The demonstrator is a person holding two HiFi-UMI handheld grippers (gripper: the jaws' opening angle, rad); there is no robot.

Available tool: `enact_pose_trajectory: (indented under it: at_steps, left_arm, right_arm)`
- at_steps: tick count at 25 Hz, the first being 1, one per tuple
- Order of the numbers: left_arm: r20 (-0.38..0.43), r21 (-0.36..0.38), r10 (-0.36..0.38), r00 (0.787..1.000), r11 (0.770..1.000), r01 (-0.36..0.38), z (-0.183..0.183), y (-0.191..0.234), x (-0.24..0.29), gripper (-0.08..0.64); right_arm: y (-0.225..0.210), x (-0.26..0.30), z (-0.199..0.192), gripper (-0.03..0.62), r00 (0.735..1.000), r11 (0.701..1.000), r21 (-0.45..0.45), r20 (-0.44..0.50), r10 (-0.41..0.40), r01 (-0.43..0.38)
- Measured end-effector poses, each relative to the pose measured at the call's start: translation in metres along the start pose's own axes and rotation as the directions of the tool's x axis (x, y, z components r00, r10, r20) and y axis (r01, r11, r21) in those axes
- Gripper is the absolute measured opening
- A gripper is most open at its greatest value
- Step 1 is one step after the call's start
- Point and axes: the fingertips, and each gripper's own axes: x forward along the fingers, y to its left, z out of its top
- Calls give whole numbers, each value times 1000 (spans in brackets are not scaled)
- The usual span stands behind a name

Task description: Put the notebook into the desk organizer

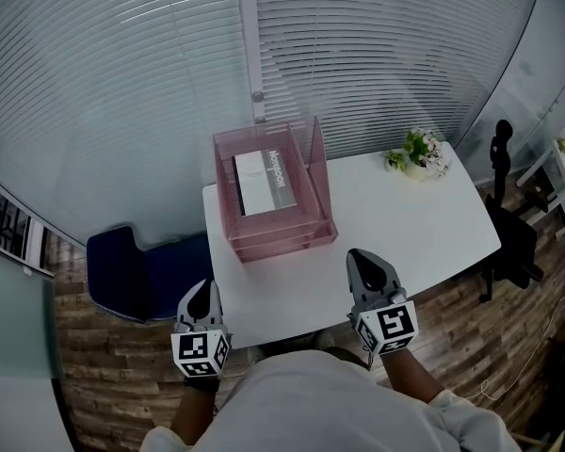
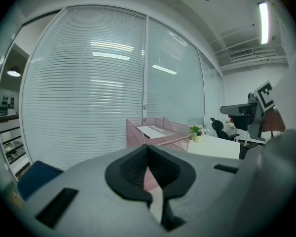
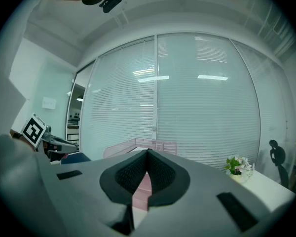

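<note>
A pink mesh desk organizer [image 1: 321, 187] stands at the back left of the white desk [image 1: 405, 224]. A grey and white notebook [image 1: 264, 183] lies flat in its top tray. It also shows in the left gripper view, the organizer [image 2: 160, 138] holding the notebook [image 2: 150, 131]. In the right gripper view the organizer [image 3: 138, 144] sits beyond the jaws. My left gripper [image 1: 200, 302] hangs shut and empty off the desk's front left corner. Over the desk's front edge is my right gripper [image 1: 372, 269], shut with nothing in it. Both are well short of the organizer.
A small potted plant [image 1: 418, 151] stands at the desk's back right. A blue chair [image 1: 137, 276] is left of the desk, a black office chair [image 1: 513, 238] at its right. Blinds [image 1: 358, 55] cover the glass wall behind. Wooden floor surrounds the desk.
</note>
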Motion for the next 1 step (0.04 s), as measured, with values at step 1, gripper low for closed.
enact_pose_trajectory:
  at_steps: [1]
  left_arm:
    - [0,0,0,1000,1000,0,0,0,0,8]
  right_arm:
    - [-1,0,0,14,1000,1000,0,1,0,0]
